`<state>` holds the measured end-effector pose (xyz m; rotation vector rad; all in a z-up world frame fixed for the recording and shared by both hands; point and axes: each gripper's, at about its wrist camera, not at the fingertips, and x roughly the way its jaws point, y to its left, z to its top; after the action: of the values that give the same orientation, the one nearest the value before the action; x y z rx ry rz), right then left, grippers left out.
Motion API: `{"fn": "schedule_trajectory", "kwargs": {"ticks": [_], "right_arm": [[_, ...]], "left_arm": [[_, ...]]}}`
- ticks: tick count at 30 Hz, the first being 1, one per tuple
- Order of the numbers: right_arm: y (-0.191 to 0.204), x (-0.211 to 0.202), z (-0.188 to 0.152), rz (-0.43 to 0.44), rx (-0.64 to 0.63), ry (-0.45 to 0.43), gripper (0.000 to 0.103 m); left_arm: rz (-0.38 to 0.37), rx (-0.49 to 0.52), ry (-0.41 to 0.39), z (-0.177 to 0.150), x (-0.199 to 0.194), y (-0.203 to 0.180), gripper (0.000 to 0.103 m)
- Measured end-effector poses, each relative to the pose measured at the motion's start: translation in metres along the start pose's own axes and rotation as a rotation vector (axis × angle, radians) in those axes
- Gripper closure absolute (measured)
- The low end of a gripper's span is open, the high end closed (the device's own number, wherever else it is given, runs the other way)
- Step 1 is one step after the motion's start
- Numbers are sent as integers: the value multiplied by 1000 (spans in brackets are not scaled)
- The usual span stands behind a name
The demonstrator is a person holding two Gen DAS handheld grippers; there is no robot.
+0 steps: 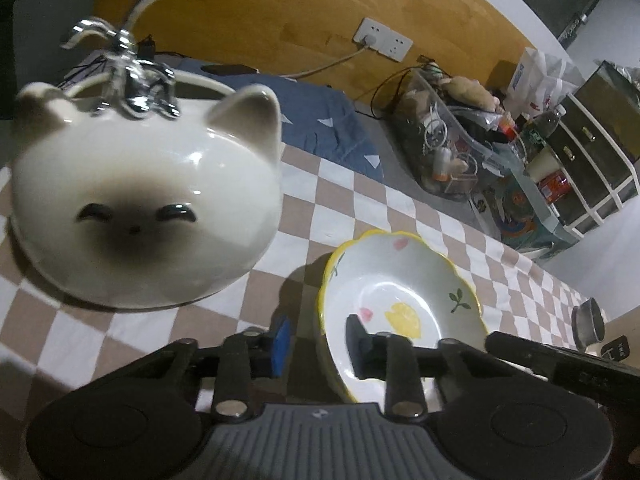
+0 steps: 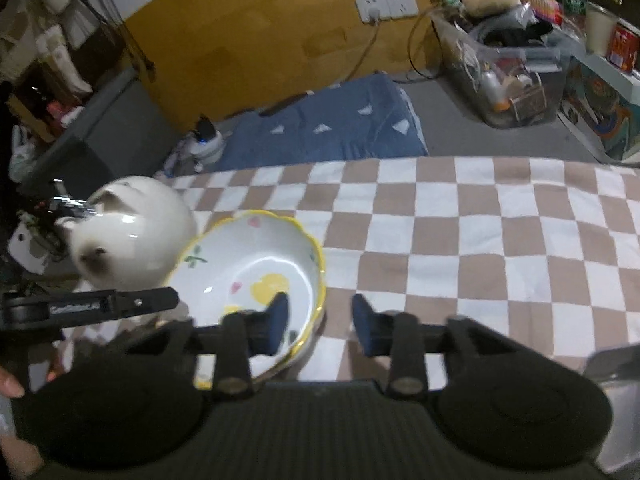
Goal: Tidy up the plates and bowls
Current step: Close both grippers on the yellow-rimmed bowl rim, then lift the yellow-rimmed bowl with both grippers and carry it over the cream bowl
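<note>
A: Status on the bowl?

B: Flowered bowl (image 1: 400,300) with the yellow scalloped rim sits on the checkered cloth (image 2: 480,232), just right of the cat-face bowl (image 1: 148,200). In the right wrist view the two look to be touching or nearly so; can't tell which.

A: Left gripper?

B: Left gripper (image 1: 320,346) straddles the bowl's near-left rim. One finger is outside the wall, one inside. Jaws narrowed, but a gap is visible between the outer pad and the rim, so no clamp.

A: Right?

B: Right gripper (image 2: 320,326) is on the near-right rim, same arrangement: left finger inside the bowl, right finger outside over the cloth. Jaws partly closed, with the outer finger clear of the wall. Not gripping.

A: Bowl lifted?

B: No, it is resting on the cloth, tilt unclear through the fisheye.

A: Anything else nearby?

B: Chrome rack (image 1: 128,52) pokes up behind the cat-face bowl. Blue fabric (image 2: 332,128) lies beyond the cloth, with a clear storage bin (image 2: 500,68) of clutter at far right and a wall socket (image 2: 386,4) on the wood panel.
</note>
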<state>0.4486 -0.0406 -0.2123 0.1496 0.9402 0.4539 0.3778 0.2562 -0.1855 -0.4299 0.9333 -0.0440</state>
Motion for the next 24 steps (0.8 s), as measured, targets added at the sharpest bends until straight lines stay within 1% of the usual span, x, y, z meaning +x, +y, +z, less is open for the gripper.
{"fn": "schedule_trajectory", "kwargs": {"ticks": [1,2,3,7,9,12,14,19,24], "right_arm": [[-1,5,1,-1,10,10,79],[-2,10,2,-2,24,21,81],[-5,13,2,2,32,26,85],[-8,29,5,13,36,39,90],[-5,36,6,11,19,51,93],[0,40,6,-12,-12,60,93],[1,42,6,-18,-18,54,92],[-11,43,6,36,62,52,90],[-8,44,5,41,70,53,89]], "left_arm": [[6,2,1,1,3,-1,85],[11,2,2,1,7,-1,88],[10,0,5,2,9,-1,88],[9,11,25,2,20,-2,92],[14,27,30,2,23,-4,92],[30,59,33,4,25,-9,92],[23,63,44,6,26,-8,92],[20,82,66,13,31,-10,89],[41,96,61,10,30,-15,89]]}}
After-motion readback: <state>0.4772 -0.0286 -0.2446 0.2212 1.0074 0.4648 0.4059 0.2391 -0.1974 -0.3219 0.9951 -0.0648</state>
